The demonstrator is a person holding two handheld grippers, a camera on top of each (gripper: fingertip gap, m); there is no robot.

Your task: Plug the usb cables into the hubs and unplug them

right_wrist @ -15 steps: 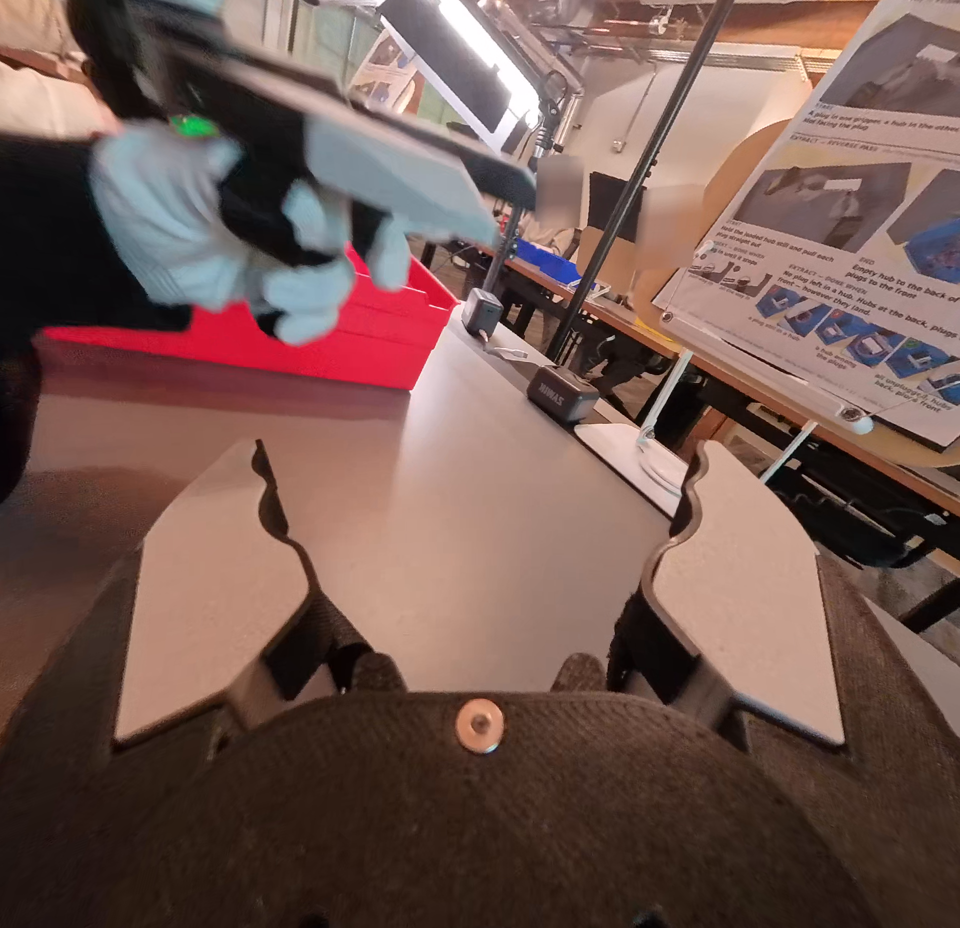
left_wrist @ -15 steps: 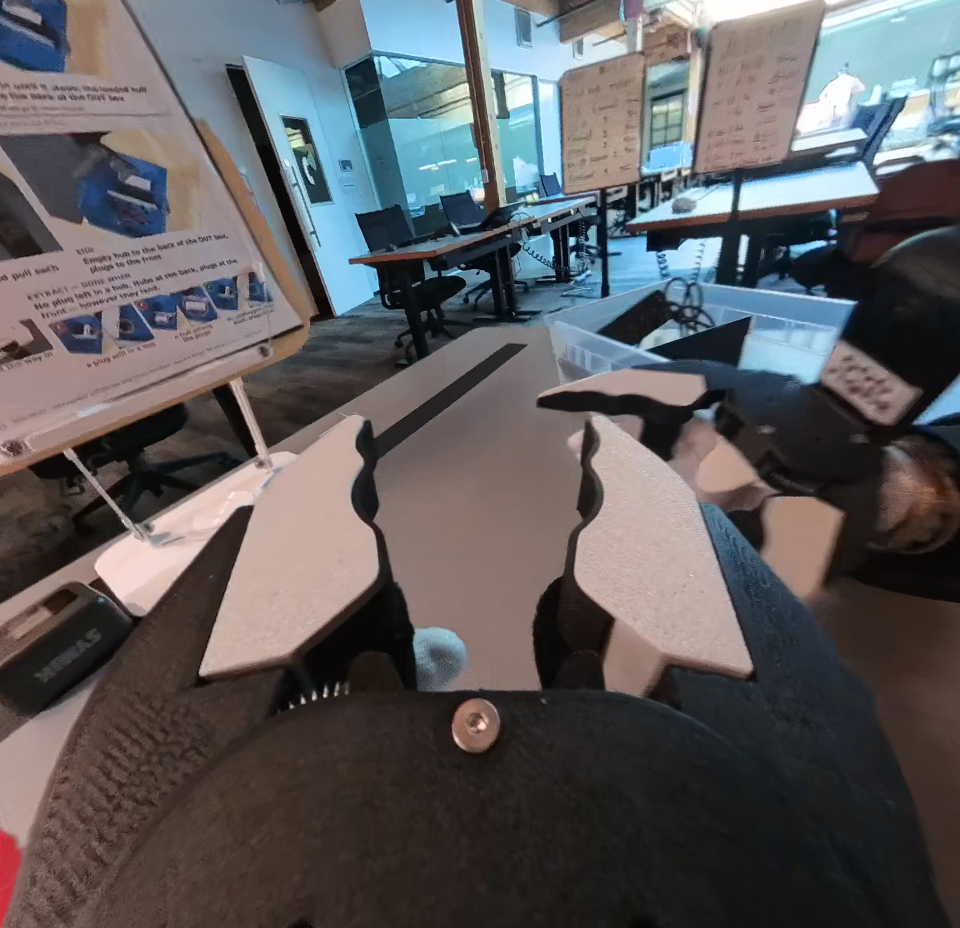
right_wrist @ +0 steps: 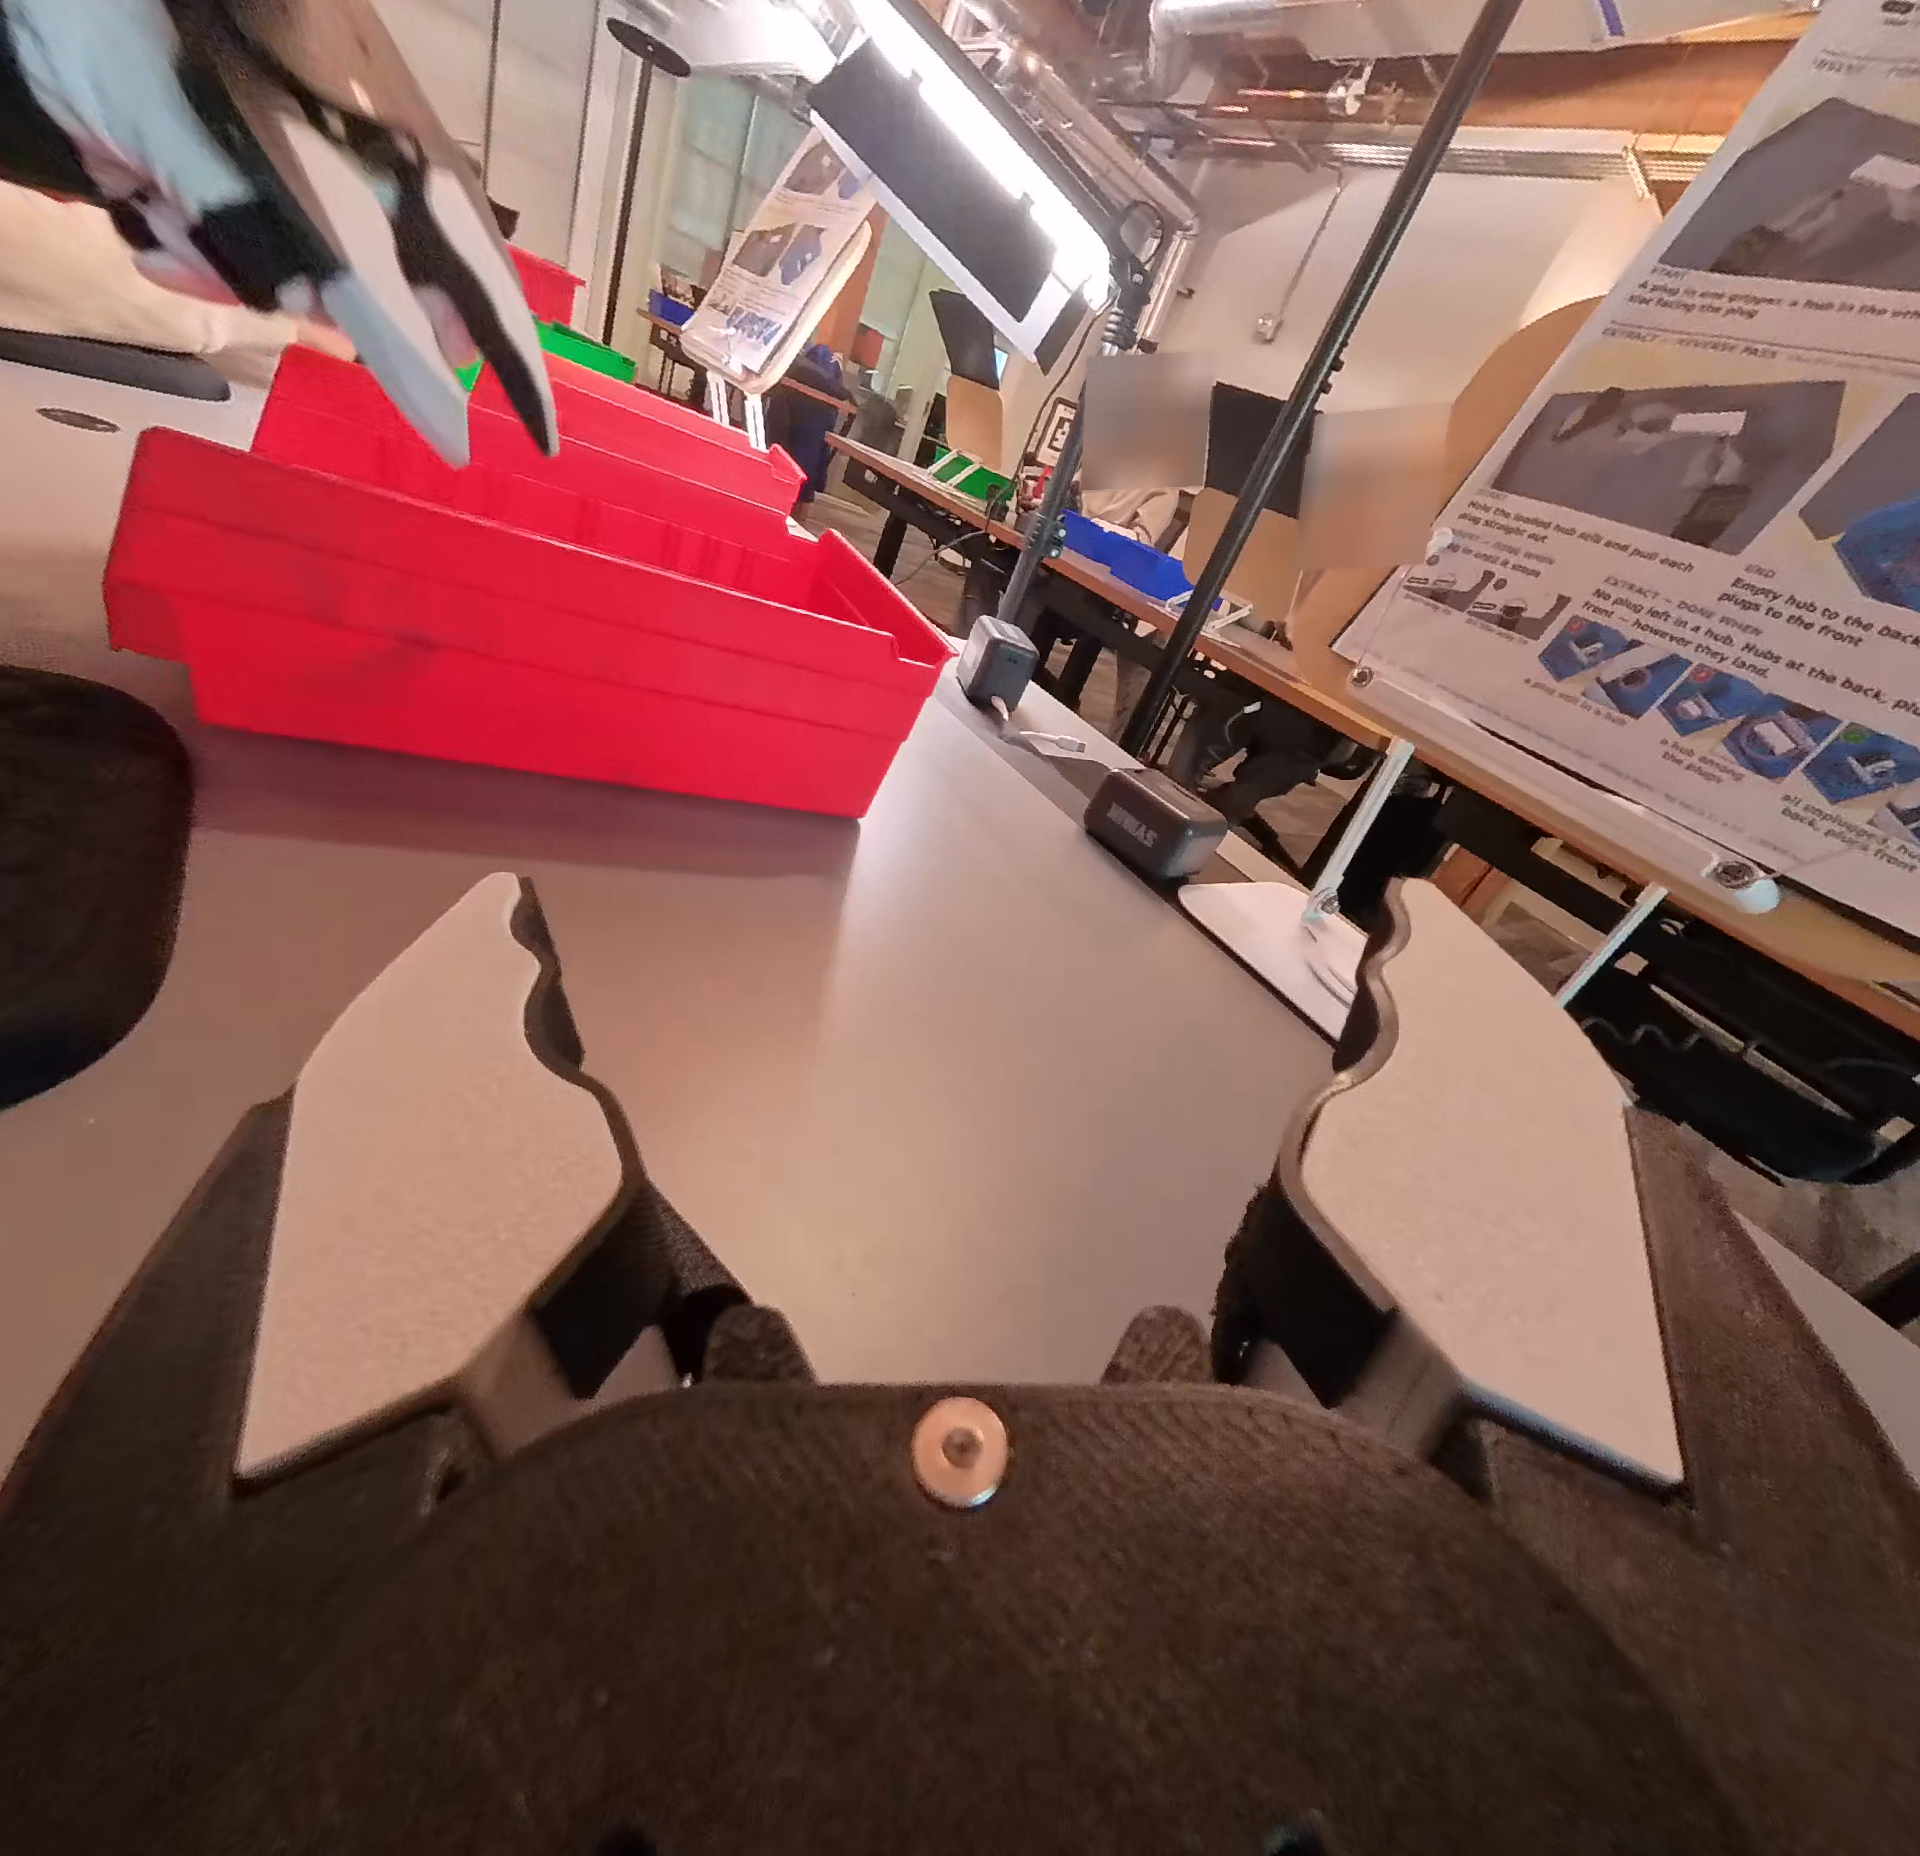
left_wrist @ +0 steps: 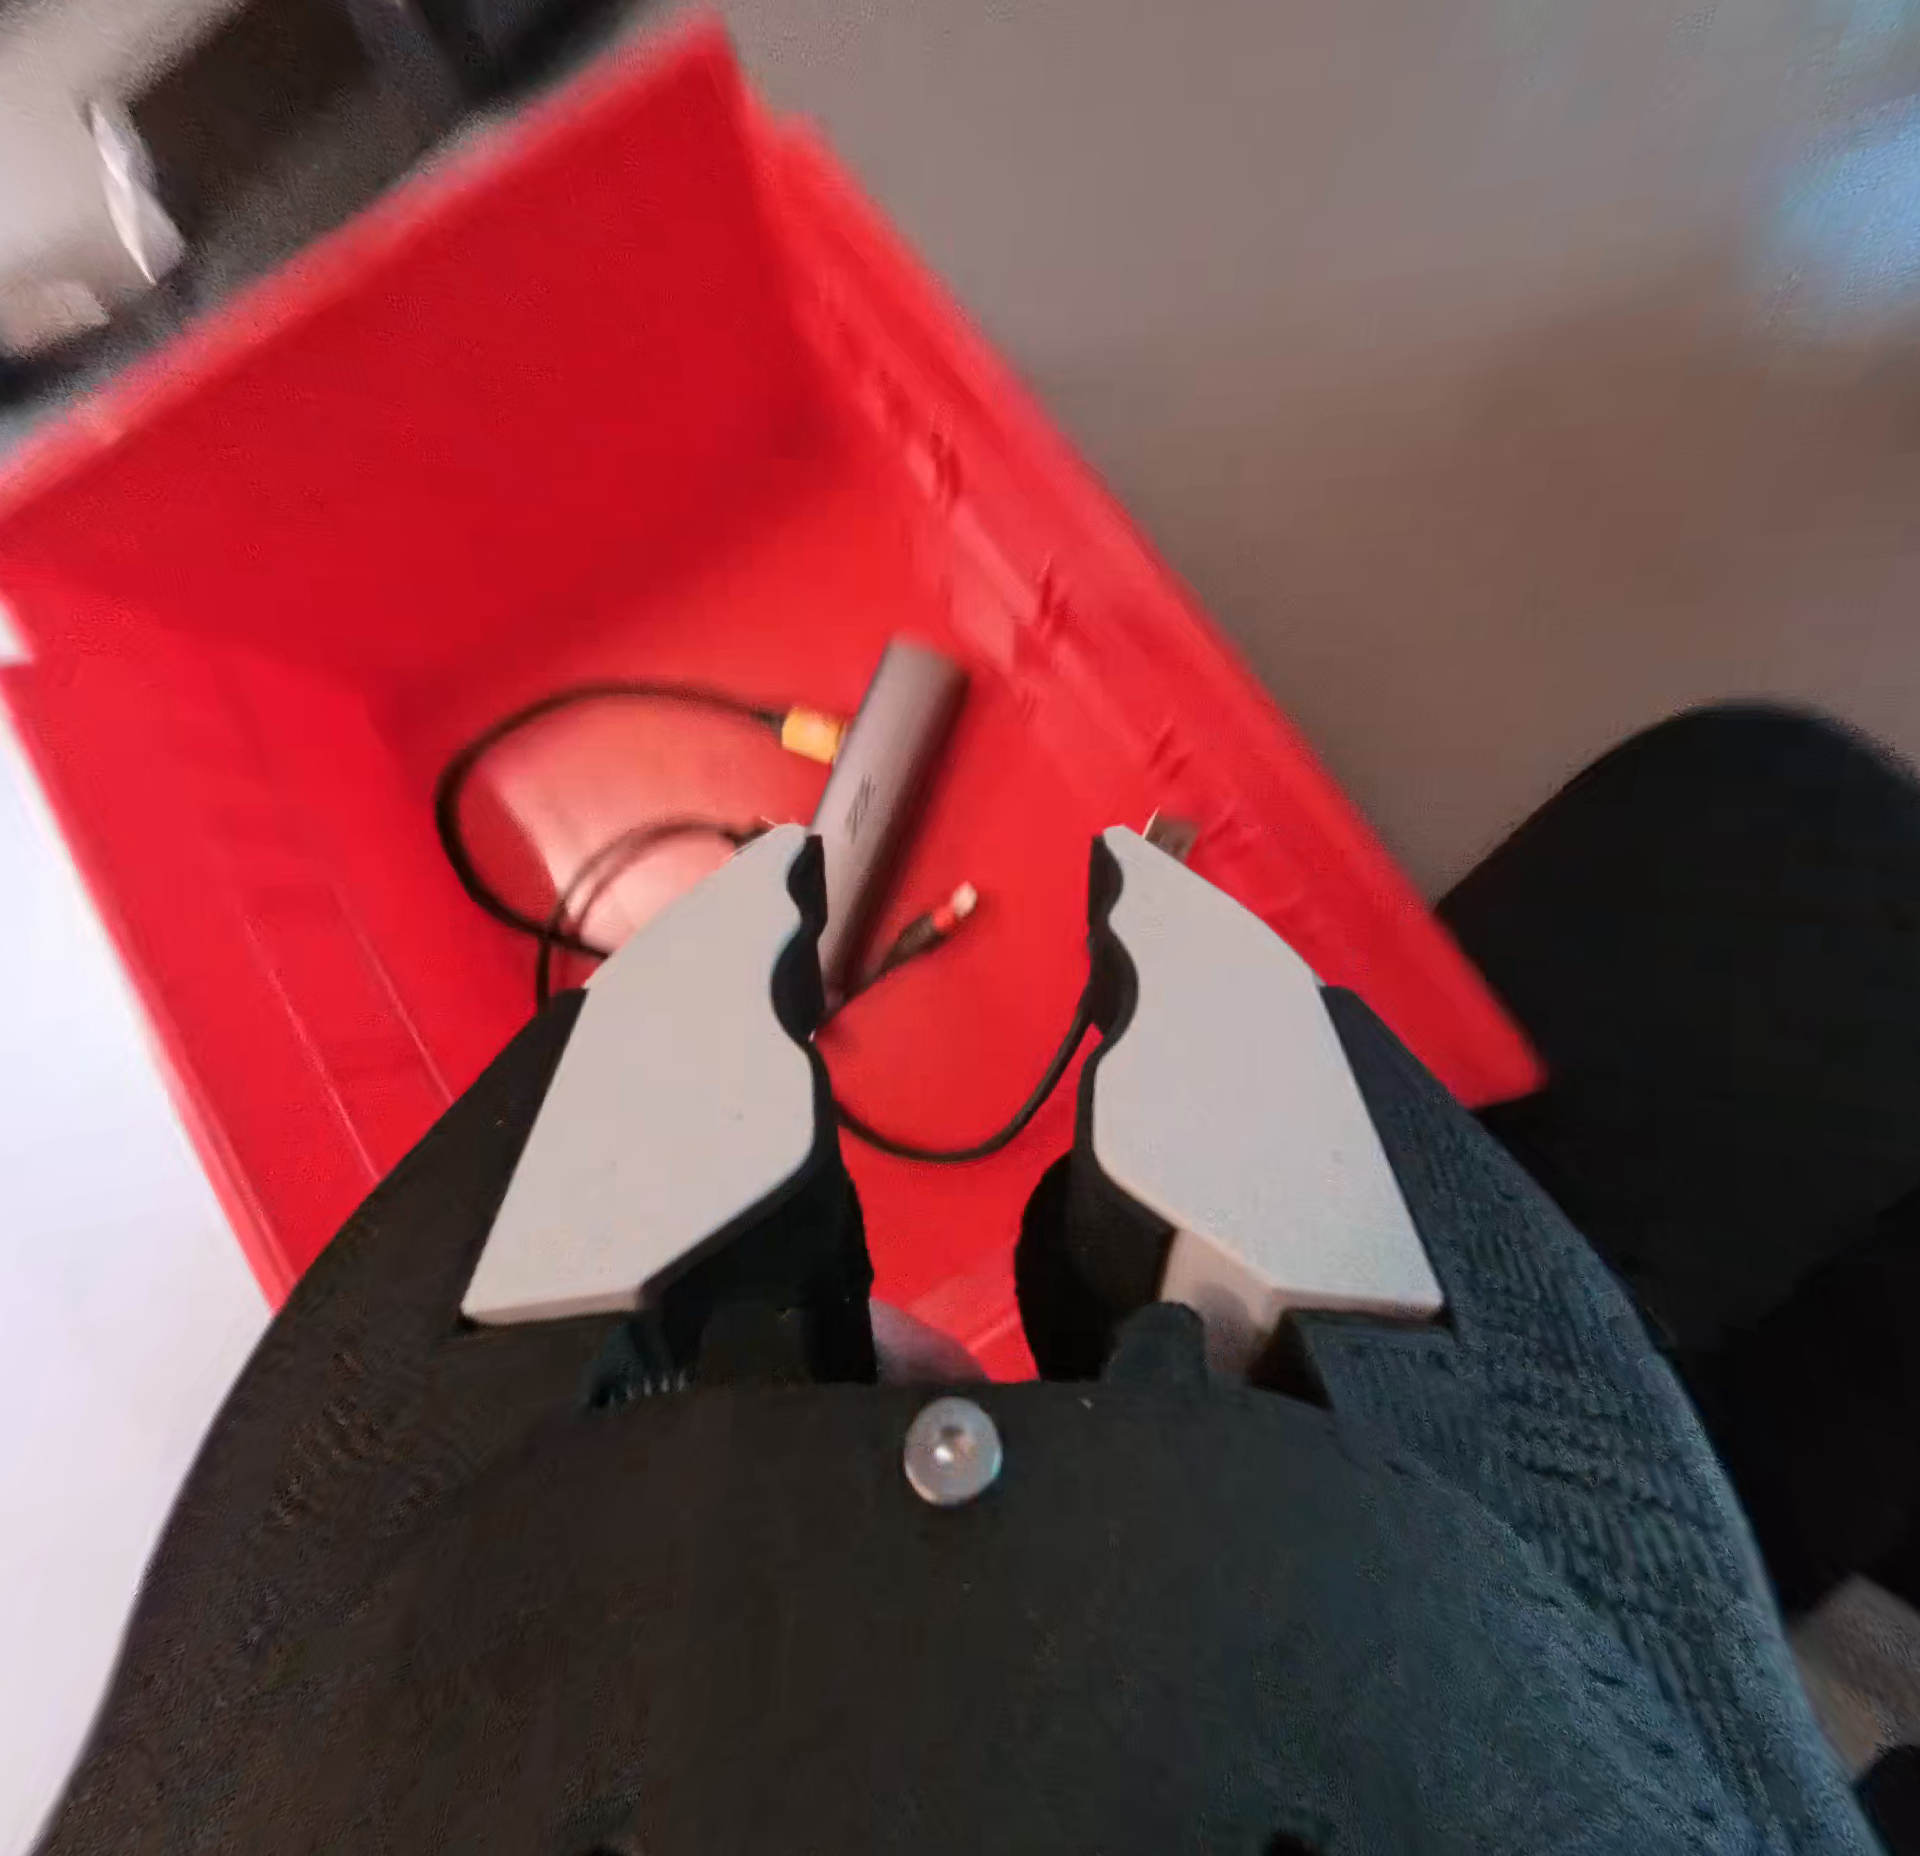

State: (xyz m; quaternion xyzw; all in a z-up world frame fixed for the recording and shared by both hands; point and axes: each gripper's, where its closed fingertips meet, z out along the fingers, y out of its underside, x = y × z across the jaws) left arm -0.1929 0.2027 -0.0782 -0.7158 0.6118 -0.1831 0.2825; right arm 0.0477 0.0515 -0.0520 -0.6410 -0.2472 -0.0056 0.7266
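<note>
both claws agape, left claw [left_wrist: 951, 850] over bin [left_wrist: 436, 476]

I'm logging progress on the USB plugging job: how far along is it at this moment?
Barely begun. Done: nothing visibly; the grey hub and the black cables lie in the red bin. In hand: the open left gripper points down into it, holding nothing. The right gripper, open and empty, is over the table. All plugging remains.

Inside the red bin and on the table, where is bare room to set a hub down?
Red plastic bin: far half bare; near half crowded by grey slim hub and black cables. Grey table bare between bin and black charger block.
</note>
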